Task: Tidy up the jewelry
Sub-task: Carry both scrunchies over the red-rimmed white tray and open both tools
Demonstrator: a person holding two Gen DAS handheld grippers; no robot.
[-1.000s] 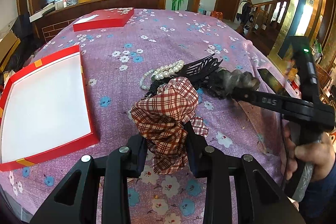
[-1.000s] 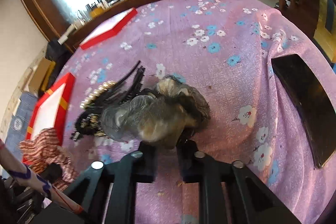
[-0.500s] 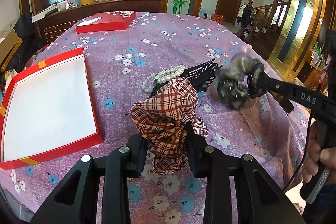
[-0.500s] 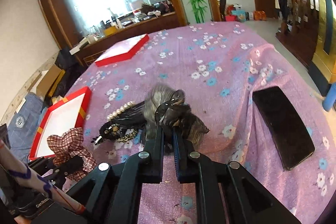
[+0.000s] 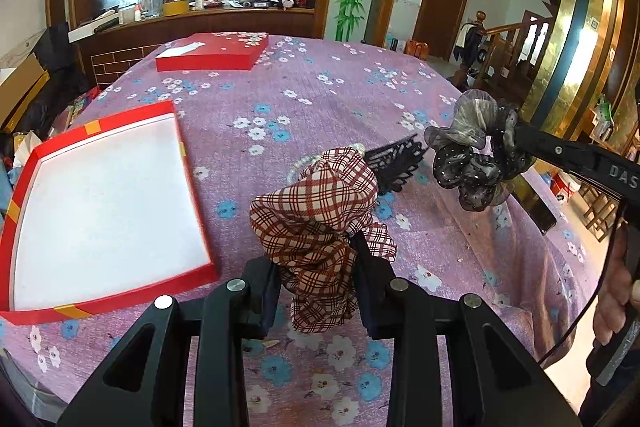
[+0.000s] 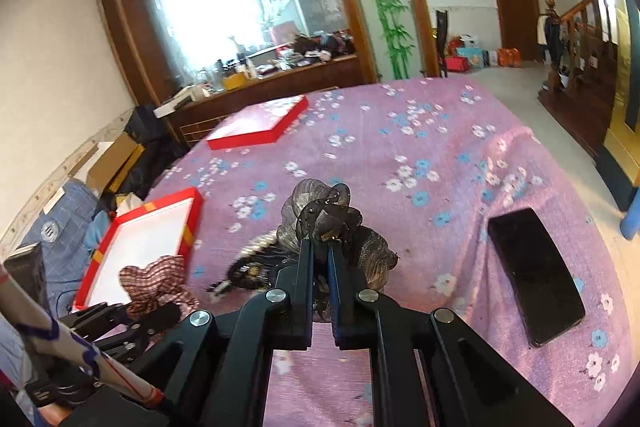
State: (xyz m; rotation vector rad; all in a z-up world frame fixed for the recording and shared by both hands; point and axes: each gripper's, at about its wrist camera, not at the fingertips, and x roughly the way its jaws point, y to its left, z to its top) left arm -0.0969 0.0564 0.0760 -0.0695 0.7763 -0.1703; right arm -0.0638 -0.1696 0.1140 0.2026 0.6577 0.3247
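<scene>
My left gripper is shut on a red plaid scrunchie and holds it above the purple floral cloth; it also shows in the right wrist view. My right gripper is shut on a grey-black gauze scrunchie, lifted off the table; it shows in the left wrist view at the right. A black hair comb and a pearl string lie on the cloth behind the plaid scrunchie. The open red box with white lining lies to the left.
A red box lid lies at the table's far side. A black phone lies on the cloth at the right, near the table edge. A wooden counter with clutter stands behind the table.
My right gripper has lifted the grey scrunchie off the jewelry pile and raised it above the table. My left gripper holds the plaid scrunchie much as before.
</scene>
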